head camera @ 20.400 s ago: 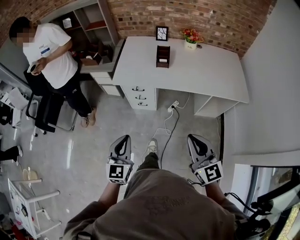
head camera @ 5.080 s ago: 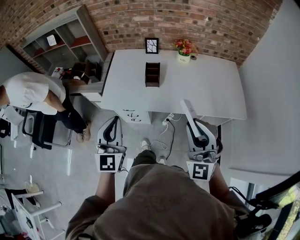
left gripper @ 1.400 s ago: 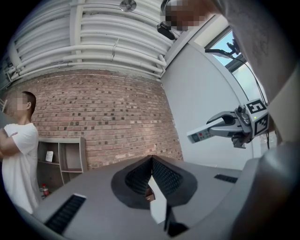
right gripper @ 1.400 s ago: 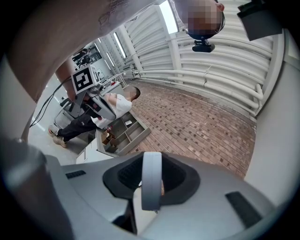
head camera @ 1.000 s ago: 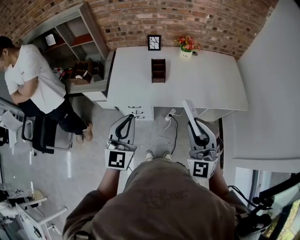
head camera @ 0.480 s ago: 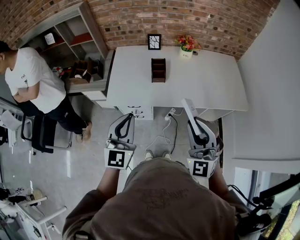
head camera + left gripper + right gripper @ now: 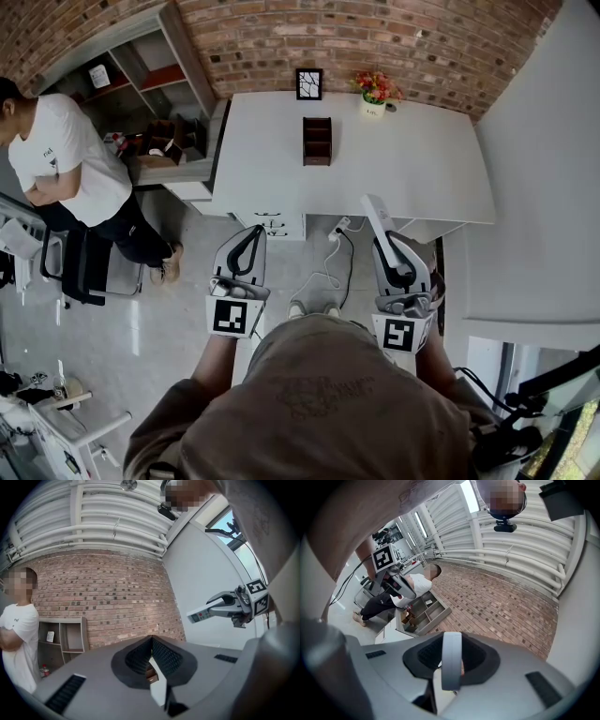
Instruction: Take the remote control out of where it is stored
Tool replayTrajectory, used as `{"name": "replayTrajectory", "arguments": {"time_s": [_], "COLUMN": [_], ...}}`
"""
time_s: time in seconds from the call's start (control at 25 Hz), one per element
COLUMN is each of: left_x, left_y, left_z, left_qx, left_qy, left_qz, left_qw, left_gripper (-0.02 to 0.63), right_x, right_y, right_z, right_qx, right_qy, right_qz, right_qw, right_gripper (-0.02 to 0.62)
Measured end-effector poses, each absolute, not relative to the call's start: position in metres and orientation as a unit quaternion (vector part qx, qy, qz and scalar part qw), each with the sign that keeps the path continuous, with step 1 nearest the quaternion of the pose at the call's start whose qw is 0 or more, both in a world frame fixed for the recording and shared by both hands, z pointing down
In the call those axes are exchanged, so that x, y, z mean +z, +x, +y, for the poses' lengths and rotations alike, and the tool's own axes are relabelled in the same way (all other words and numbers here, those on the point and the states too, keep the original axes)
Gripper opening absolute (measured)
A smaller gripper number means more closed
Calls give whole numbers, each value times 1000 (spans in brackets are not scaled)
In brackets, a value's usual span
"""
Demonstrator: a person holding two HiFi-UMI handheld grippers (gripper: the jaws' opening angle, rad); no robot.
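Nearest the camera, a torso in a brown shirt (image 7: 319, 403), forearms out, one gripper in each hand, both raised over the pale floor (image 7: 169, 309) just short of the desk.

To the left, the left gripper (image 7: 251, 232), jaws pressed together pad to pad, with nothing between them.

To the right, the right gripper (image 7: 385, 246), jaws clamped on the near end of a white remote control (image 7: 374, 216). Gripped edge-on between the pads in the right gripper view, the rest jutting past the fingertips toward the desk's near edge, up in the air and touching no surface.

Below and between the two grippers, a white cable (image 7: 330, 262) trailing across the floor to what looks like a power strip (image 7: 342, 224) beside a bank of drawers (image 7: 272, 223).

Farther on, a white desk (image 7: 412, 169), broad and mostly bare. Upright near its far middle, a dark wooden holder (image 7: 317, 141), well apart from the remote control. Behind that, against the red brick wall (image 7: 394, 37), a small black picture frame (image 7: 308, 83) and, to its right, a white pot of red and orange flowers (image 7: 378, 90).

At far left, a grey shelf unit (image 7: 141, 52) along the same wall, and in front of it a bystander in a white T-shirt (image 7: 66, 155) with arms folded, beside a dark chair (image 7: 80, 267).
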State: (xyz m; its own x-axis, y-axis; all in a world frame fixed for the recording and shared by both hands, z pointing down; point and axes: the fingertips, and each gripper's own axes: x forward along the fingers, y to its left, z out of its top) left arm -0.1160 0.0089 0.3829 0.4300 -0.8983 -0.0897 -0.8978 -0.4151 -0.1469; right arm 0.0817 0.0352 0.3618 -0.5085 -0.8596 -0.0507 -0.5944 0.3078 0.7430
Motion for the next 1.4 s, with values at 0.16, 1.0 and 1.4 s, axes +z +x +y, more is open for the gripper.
{"name": "replayTrajectory", "arguments": {"time_s": [0.16, 1.0, 1.4], "left_x": [382, 386, 385], "left_y": [-119, -123, -119], "left_z": [9, 8, 5], "left_qx": [0, -5, -5], "left_qy": [-839, -838, -840], "left_qz": [537, 540, 536], "left_qw": [85, 81, 82], "left_gripper": [12, 12, 12], "right_x": [361, 375, 376], "right_y": [80, 84, 88], "right_z": [33, 27, 24], "right_qx": [-364, -353, -349], "right_qy": [461, 470, 475], "right_qz": [-788, -788, -787], "right_qw": [183, 182, 181], "right_gripper": [89, 87, 87]}}
